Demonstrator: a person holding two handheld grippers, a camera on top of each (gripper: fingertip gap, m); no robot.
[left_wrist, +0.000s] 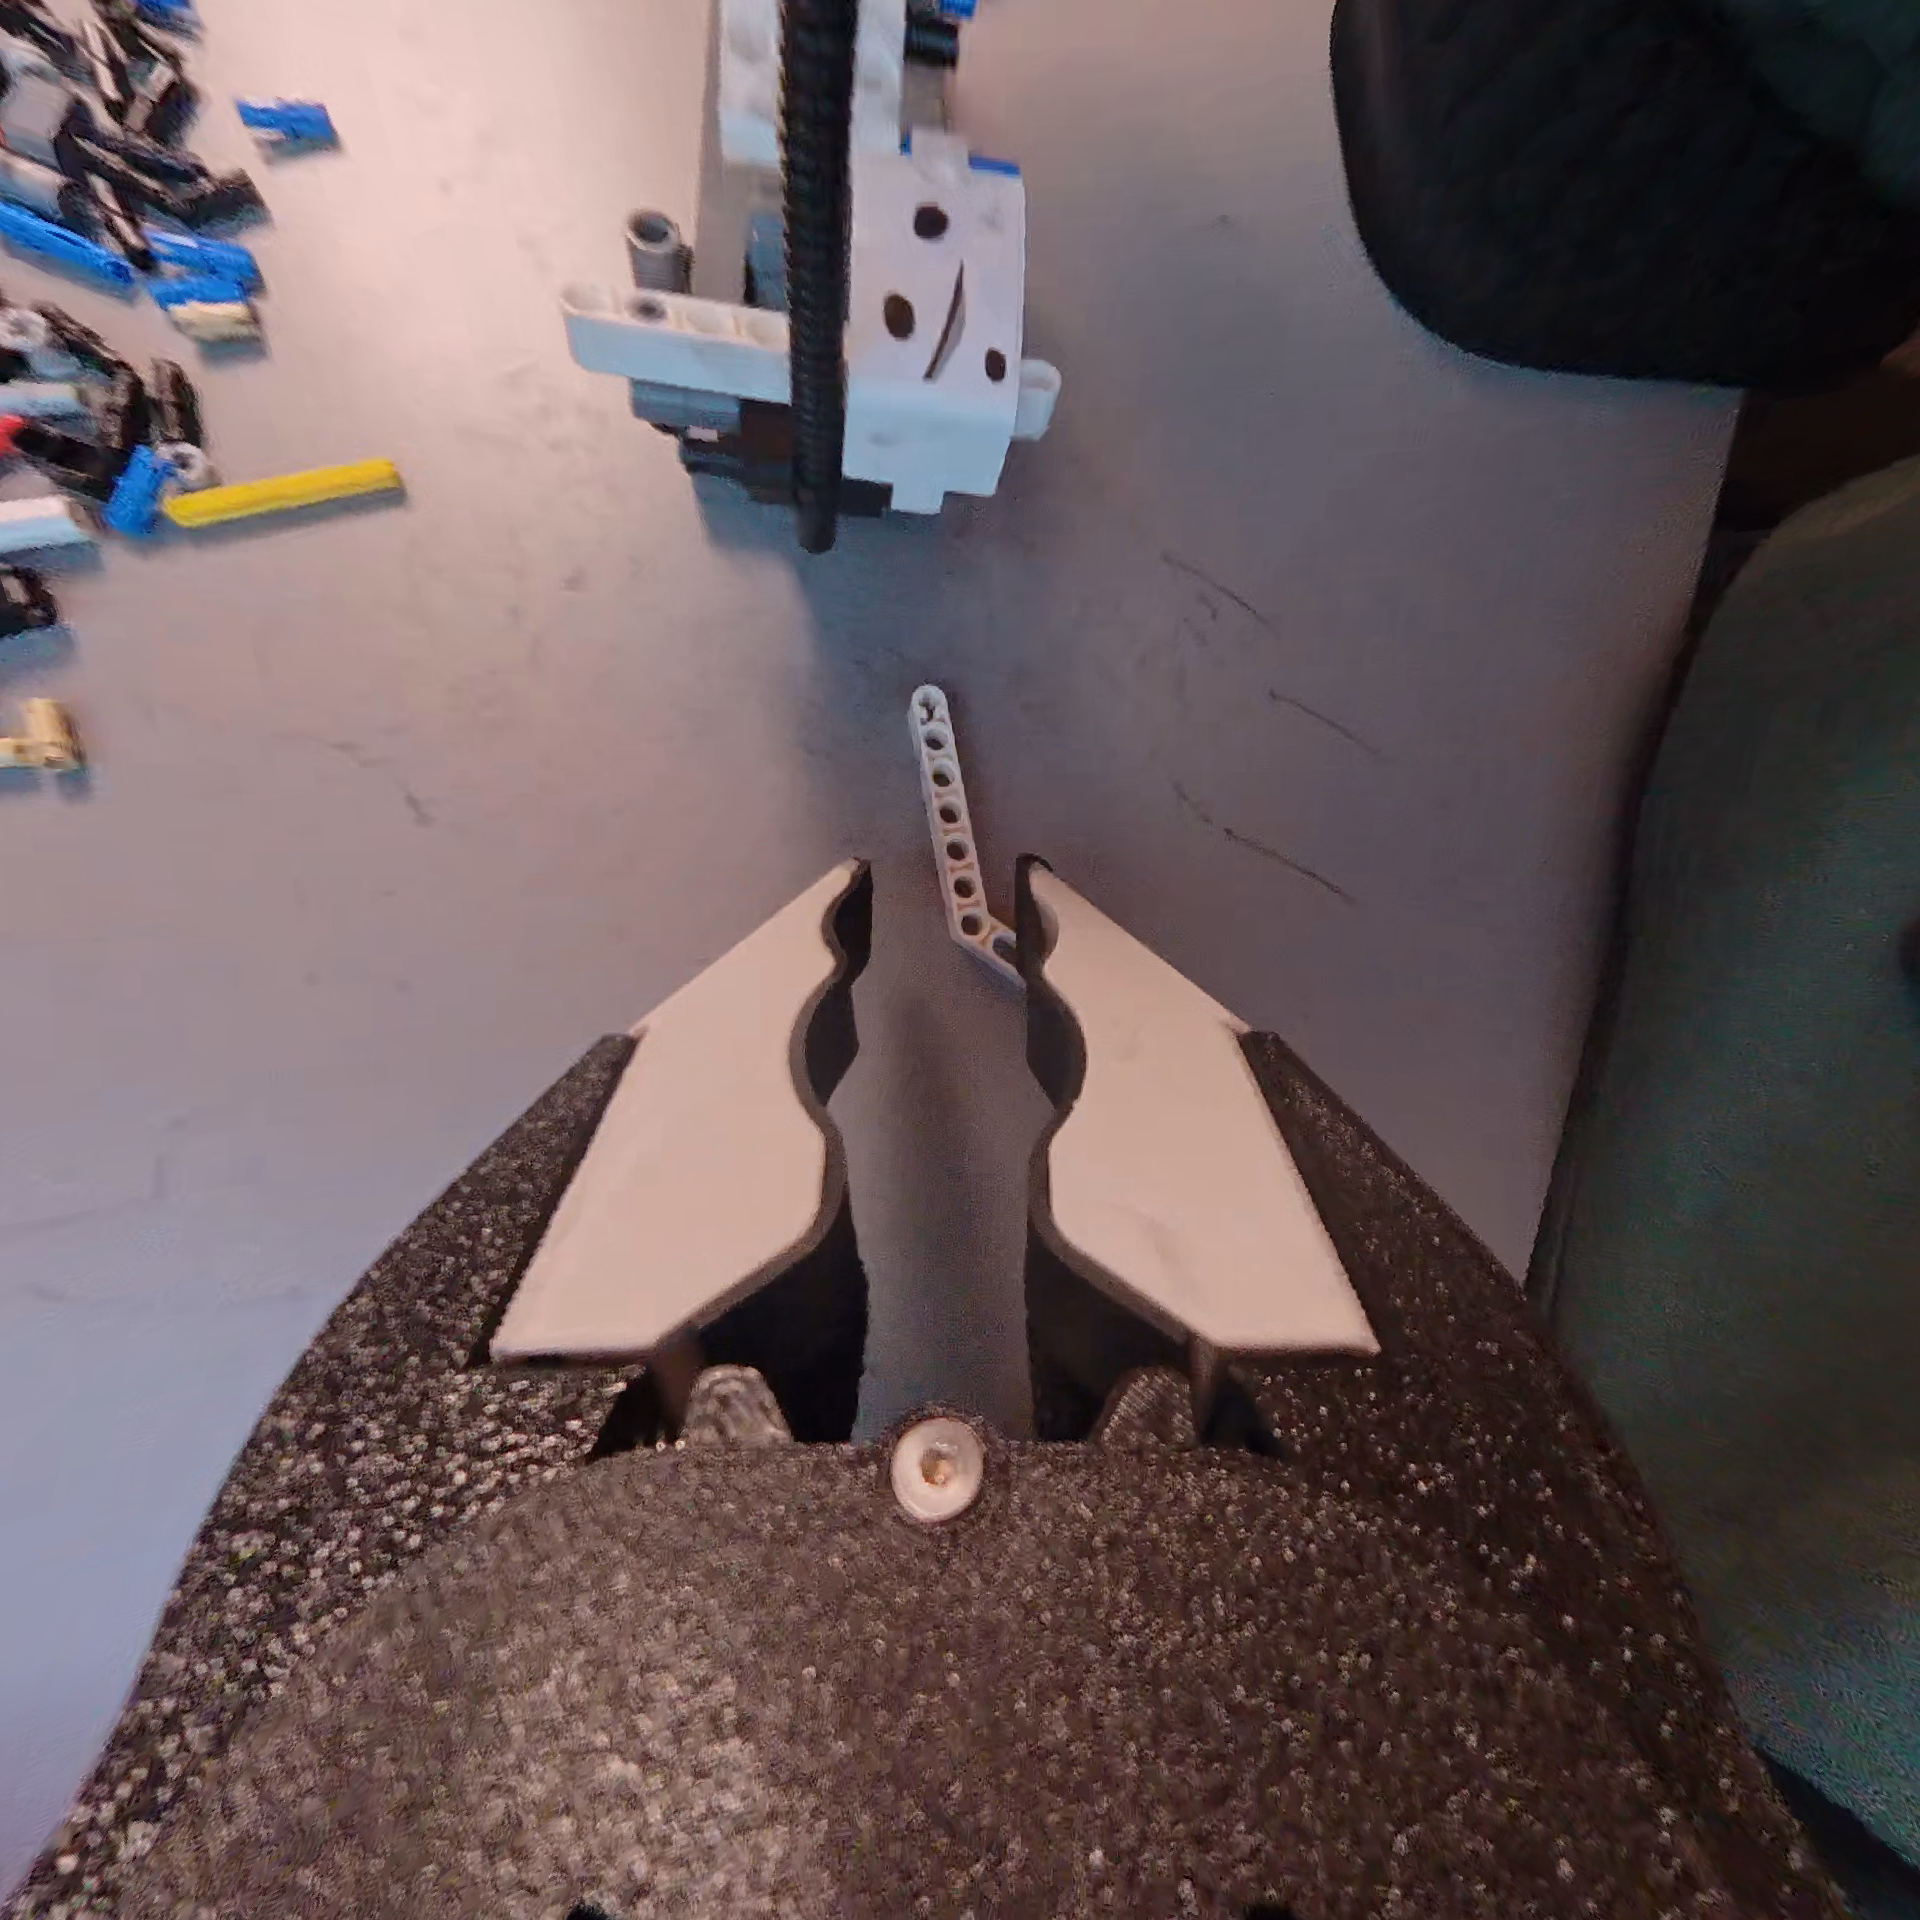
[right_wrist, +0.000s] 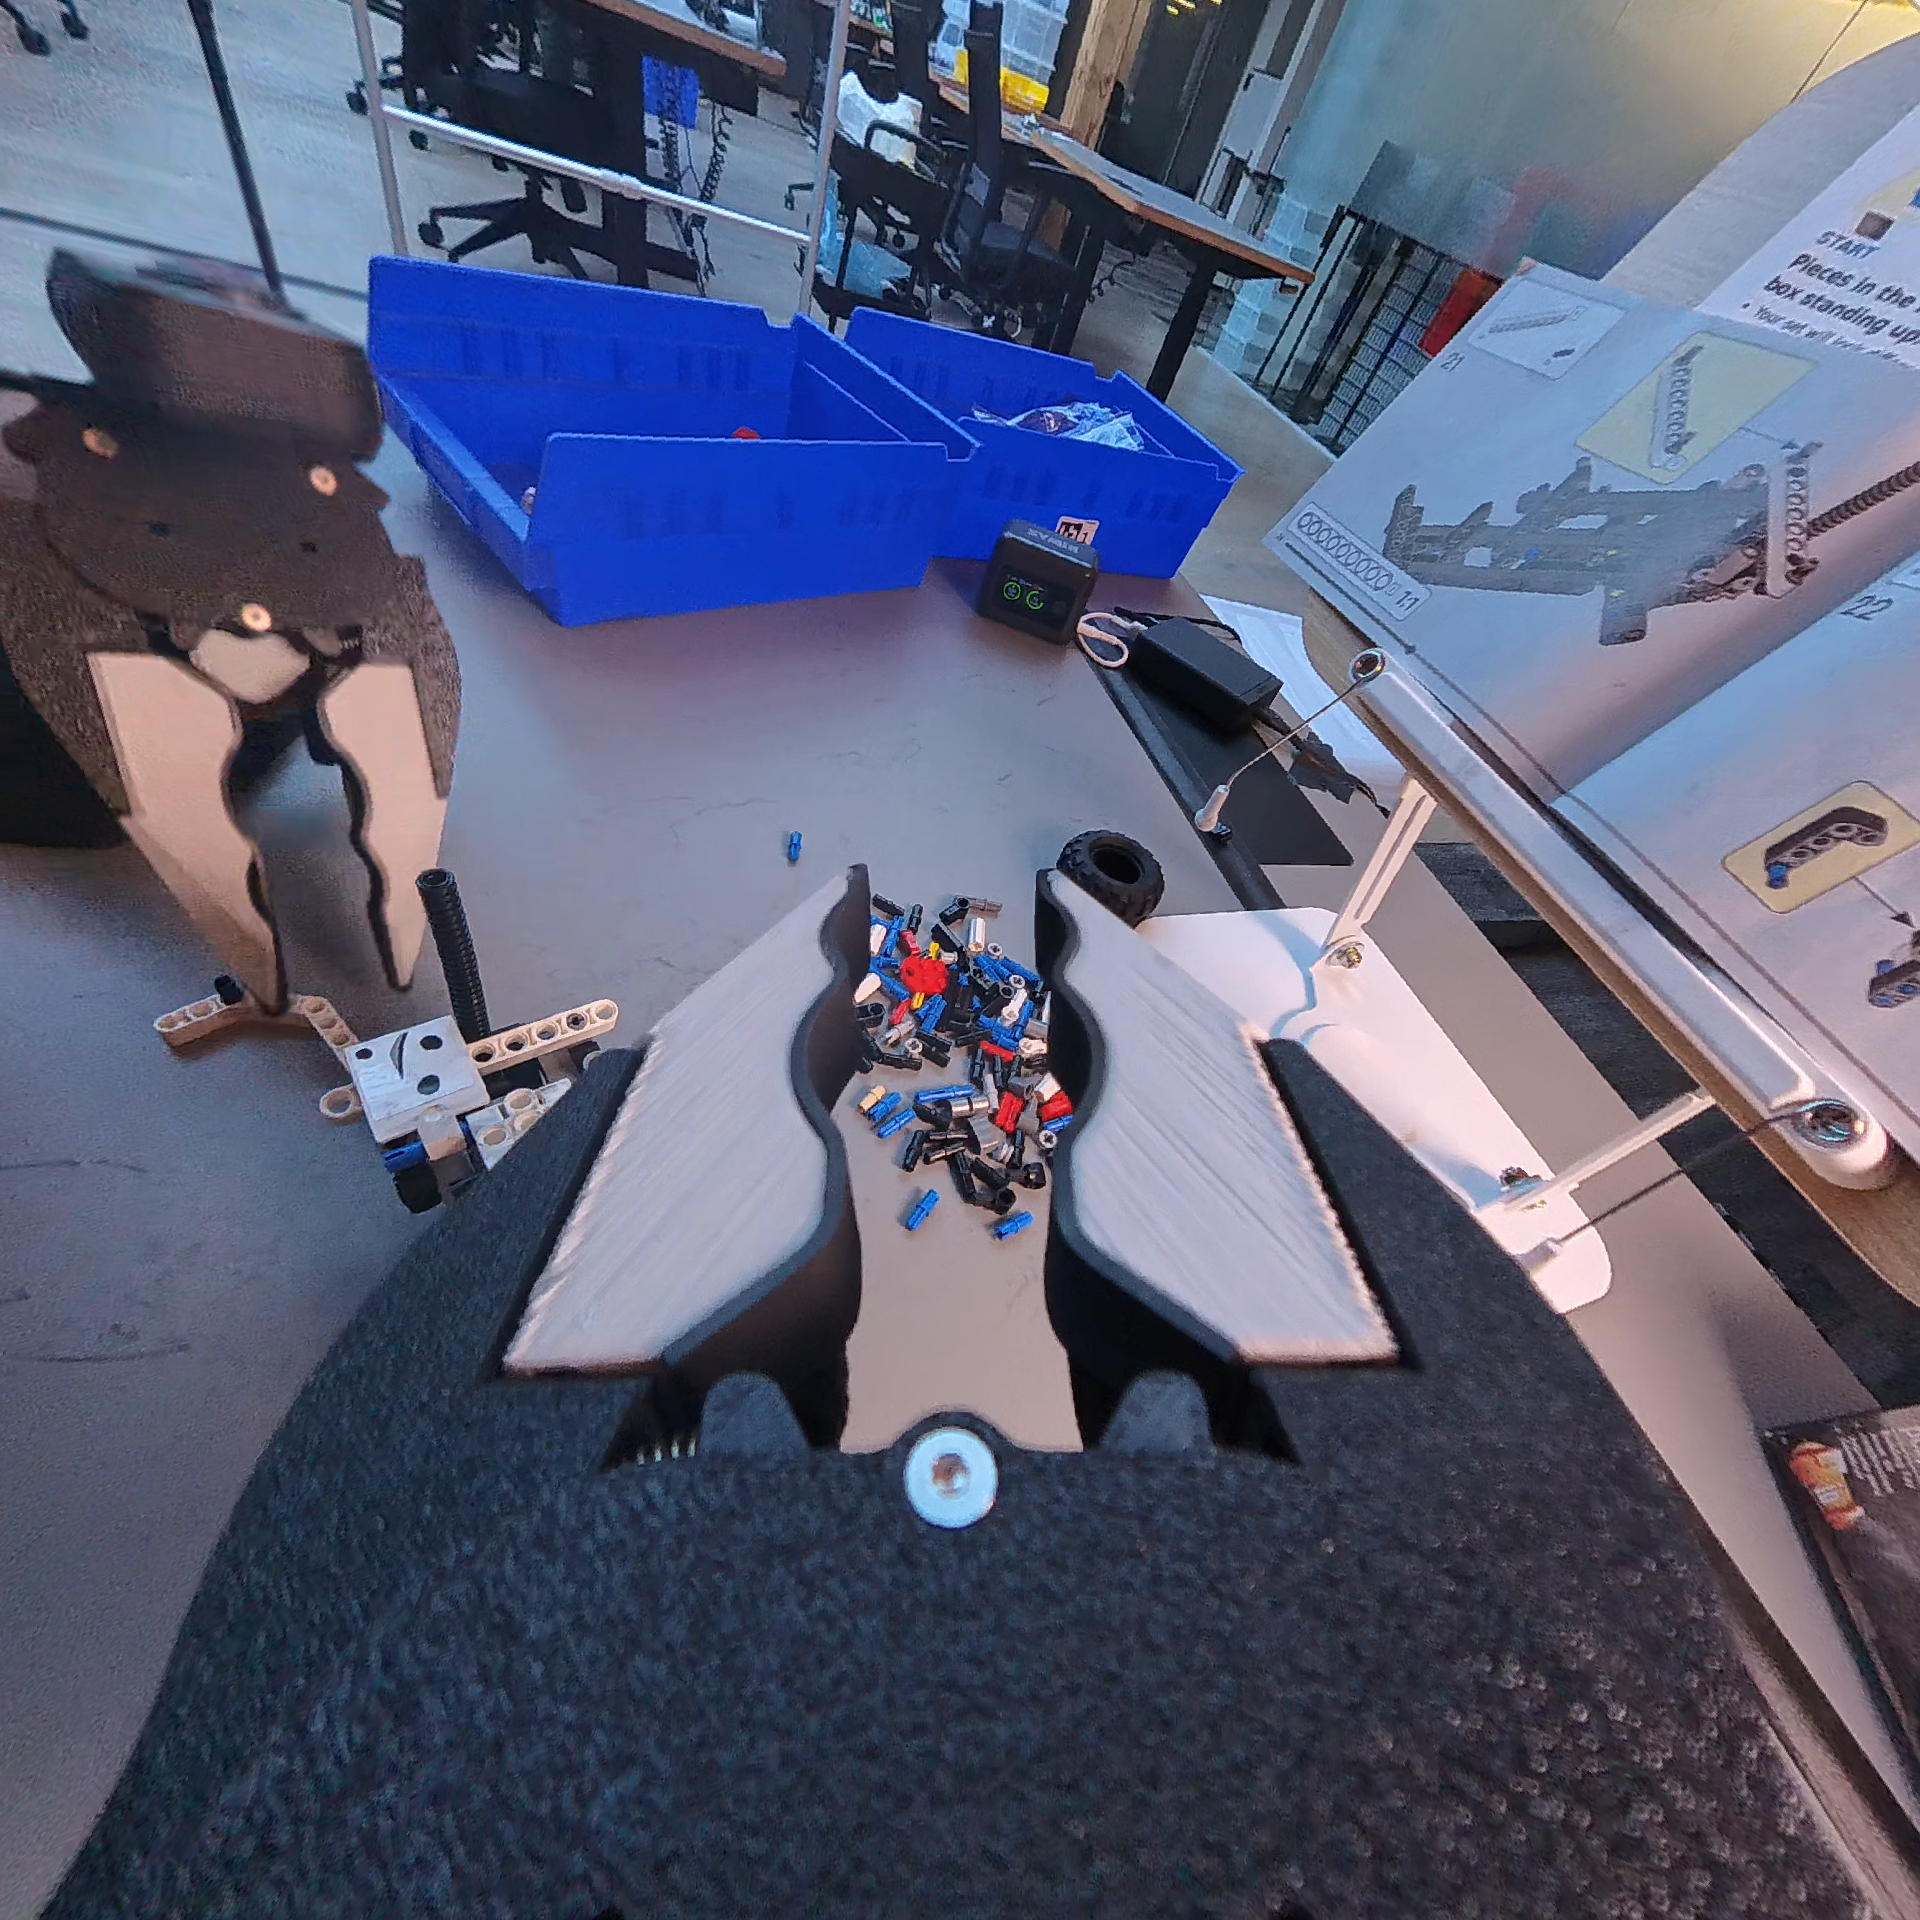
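Two handheld grippers work over a grey table (left_wrist: 416, 935) scattered with toy building parts.

The left gripper (left_wrist: 943, 868) points down at the table with its two pale fingers spread apart and nothing clamped between them. A light grey angled beam with a row of holes (left_wrist: 951, 831) lies flat on the table in the gap between the fingertips, its bent end just beside the right finger (left_wrist: 1143, 1091); whether it touches that finger is unclear. Farther off sits a partly built white and grey model (left_wrist: 914, 343) with a black ribbed hose (left_wrist: 816, 260) running along it. To the far left lies a blurred scatter of black and blue pieces (left_wrist: 114, 239) and a yellow beam (left_wrist: 286, 490).

The right gripper (right_wrist: 951, 883) hovers above the table, its fingers also apart and empty. Seen through the gap is a pile of small blue, black, red and white pins (right_wrist: 961, 1049). A small black tyre (right_wrist: 1110, 873) stands just beyond the right fingertip. On the left of this view, the left gripper's tips are down at the beam beside the model. Two blue bins (right_wrist: 727, 468) stand at the far side, with a small black device (right_wrist: 1039, 582) near them. On the right, an open instruction booklet (right_wrist: 1621, 499) rests on a white stand (right_wrist: 1382, 1039).
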